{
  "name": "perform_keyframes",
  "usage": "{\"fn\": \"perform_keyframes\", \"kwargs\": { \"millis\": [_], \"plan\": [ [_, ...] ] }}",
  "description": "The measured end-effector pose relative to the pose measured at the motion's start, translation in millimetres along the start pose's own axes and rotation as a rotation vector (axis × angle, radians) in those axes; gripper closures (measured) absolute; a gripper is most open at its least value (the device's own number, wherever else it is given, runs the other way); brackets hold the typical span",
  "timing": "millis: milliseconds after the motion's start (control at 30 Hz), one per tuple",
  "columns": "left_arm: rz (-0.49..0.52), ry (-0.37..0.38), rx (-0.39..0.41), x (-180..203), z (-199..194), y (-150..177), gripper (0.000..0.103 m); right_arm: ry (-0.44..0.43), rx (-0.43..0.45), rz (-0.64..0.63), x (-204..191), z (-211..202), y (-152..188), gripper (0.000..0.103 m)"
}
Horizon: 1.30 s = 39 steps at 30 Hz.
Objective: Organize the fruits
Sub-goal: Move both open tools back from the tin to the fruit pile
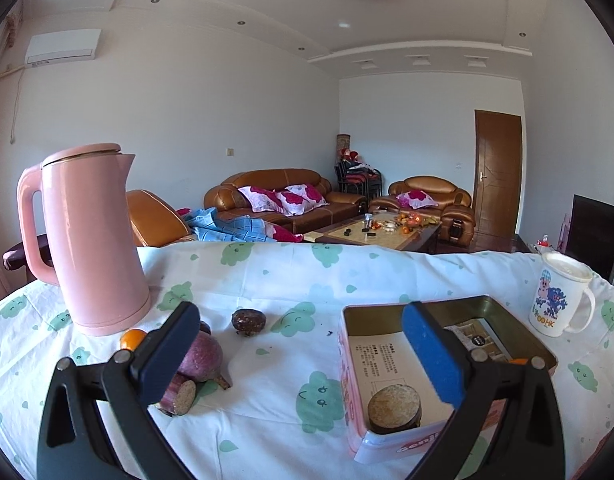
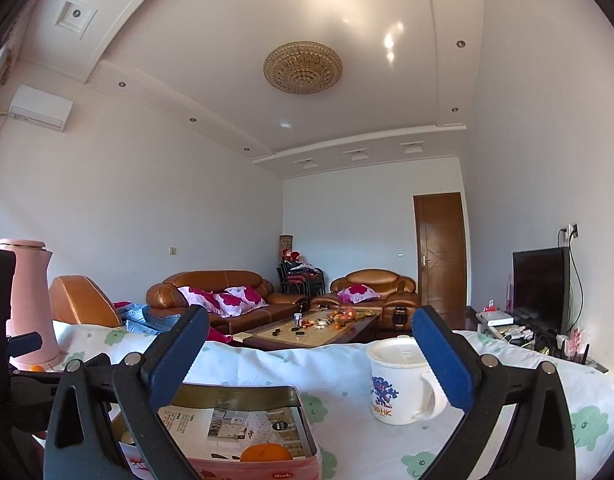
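Note:
A pink tin box [image 1: 387,446] lies open on the cloth-covered table, with a cut sugarcane piece [image 1: 394,404] inside. In the right wrist view the tin [image 2: 267,468] holds an orange [image 2: 265,453]. Left of it lie a purple radish [image 1: 201,356], another sugarcane piece [image 1: 179,394], a small orange [image 1: 131,339] and a dark passion fruit [image 1: 248,321]. My left gripper [image 1: 303,352] is open and empty above the table between the radish and the tin. My right gripper [image 2: 311,358] is open and empty above the tin's far side.
A pink kettle [image 1: 89,240] stands at the left. A white lidded mug [image 1: 559,294] stands at the right, also in the right wrist view [image 2: 399,380]. The table's far edge [image 1: 347,245] drops to a living room with sofas.

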<state>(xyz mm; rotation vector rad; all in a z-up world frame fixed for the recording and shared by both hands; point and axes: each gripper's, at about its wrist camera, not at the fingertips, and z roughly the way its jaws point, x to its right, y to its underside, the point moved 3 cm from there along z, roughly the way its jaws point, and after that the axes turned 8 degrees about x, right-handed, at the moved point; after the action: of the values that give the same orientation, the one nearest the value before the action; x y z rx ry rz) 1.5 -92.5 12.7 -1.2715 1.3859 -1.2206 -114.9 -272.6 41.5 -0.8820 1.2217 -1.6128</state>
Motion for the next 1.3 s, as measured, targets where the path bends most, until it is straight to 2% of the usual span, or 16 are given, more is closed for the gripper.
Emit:
{"fn": "perform_keyframes", "kwargs": {
  "millis": [167, 467, 567, 800, 933, 1067, 1167, 1300],
  "plan": [
    [0.007, 0.027, -0.016, 1.7, -1.2, 1.7, 0.000, -0.008, -0.021, -0.020, -4.4, 6.6, 2.8, 0.001],
    [0.017, 0.055, -0.044, 1.8, -5.8, 4.6, 0.000, -0.002, 0.045, 0.038, 4.6, -8.1, -3.9, 0.001],
    [0.021, 0.073, -0.048, 1.5, -9.5, 5.8, 0.000, 0.004, 0.037, 0.034, 3.7, -6.3, -3.5, 0.001],
    [0.024, 0.042, -0.079, -22.6, -8.5, 8.0, 0.000, 0.022, -0.013, -0.015, -11.6, 1.0, -2.0, 0.001],
    [0.062, 0.007, -0.079, -45.1, -2.8, 7.4, 0.000, -0.001, -0.072, 0.072, -23.5, 4.6, 1.3, 0.001],
    [0.104, -0.034, -0.043, -68.0, -1.2, 3.8, 0.000, -0.028, -0.174, 0.156, -43.6, 14.0, 11.8, 0.001],
    [0.141, -0.050, -0.035, -84.0, 2.1, 3.7, 0.000, -0.048, -0.240, 0.172, -61.7, 19.9, 19.0, 0.001],
    [0.129, -0.068, -0.067, -112.0, 10.0, 4.5, 0.000, -0.061, -0.301, 0.169, -87.0, 21.9, 25.6, 0.001]
  ]
}}
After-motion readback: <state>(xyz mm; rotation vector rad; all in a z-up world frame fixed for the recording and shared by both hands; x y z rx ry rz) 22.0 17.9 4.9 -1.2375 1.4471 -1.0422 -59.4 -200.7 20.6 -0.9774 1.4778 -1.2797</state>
